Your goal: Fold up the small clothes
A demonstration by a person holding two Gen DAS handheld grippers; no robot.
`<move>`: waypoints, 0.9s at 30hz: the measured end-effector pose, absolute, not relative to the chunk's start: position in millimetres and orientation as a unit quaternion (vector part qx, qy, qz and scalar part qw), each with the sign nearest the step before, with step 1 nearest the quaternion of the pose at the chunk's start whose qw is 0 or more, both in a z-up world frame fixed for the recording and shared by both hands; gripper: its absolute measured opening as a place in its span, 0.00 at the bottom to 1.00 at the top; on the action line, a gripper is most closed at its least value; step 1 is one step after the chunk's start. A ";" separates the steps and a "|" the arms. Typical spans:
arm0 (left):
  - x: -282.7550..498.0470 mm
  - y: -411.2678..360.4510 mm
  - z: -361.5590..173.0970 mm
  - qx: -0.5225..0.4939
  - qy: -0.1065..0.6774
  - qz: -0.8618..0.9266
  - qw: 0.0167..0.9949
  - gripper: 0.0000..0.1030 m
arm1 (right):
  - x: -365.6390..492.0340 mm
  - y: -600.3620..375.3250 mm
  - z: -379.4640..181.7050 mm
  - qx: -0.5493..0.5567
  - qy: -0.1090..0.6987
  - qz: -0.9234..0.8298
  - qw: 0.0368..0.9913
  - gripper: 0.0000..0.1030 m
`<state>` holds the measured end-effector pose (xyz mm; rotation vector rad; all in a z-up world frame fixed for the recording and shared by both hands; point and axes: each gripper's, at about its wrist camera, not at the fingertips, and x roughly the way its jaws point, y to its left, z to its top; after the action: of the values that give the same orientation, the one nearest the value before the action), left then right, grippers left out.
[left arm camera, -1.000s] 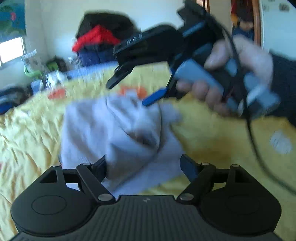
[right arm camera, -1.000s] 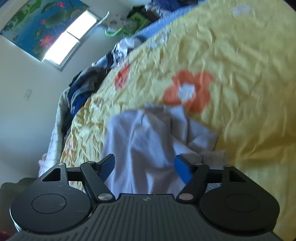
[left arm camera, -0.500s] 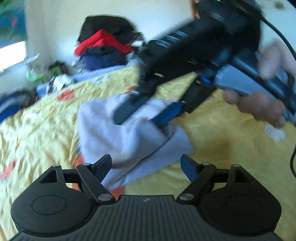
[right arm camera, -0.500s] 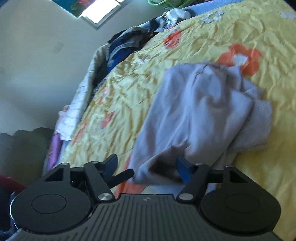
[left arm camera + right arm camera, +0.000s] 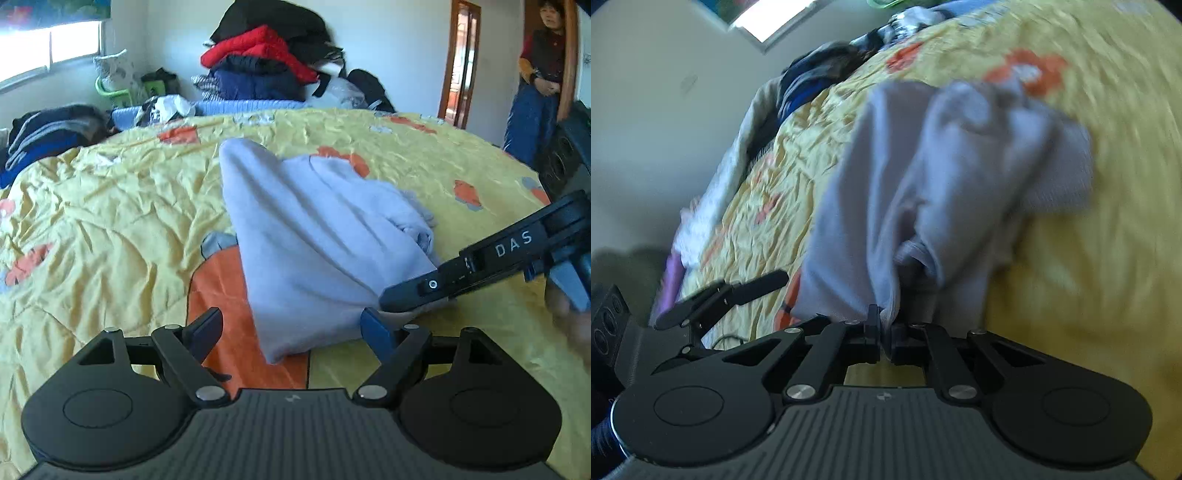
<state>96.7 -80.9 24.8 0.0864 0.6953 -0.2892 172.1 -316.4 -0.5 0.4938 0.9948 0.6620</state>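
Garment [image 5: 923, 177] single, lilac, right gripper [image 5: 884, 332] closing on hem

right claw [image 5: 885, 334] closing onto grey garment [image 5: 923, 177] near edge, dropped lower

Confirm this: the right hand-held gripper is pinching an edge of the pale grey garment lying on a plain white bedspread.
Not quite. The right hand-held gripper is closing on the pale grey garment, but the bedspread is yellow with orange flowers, as the left wrist view shows.
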 end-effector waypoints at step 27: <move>189.0 -115.3 29.7 -0.003 0.374 -0.209 0.904 0.86 | 303.9 -329.6 12.3 0.285 0.450 0.224 0.816 0.28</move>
<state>189.0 -115.3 29.7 -0.0057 0.7724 -0.4317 303.9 -329.6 12.3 0.6078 0.9600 0.4787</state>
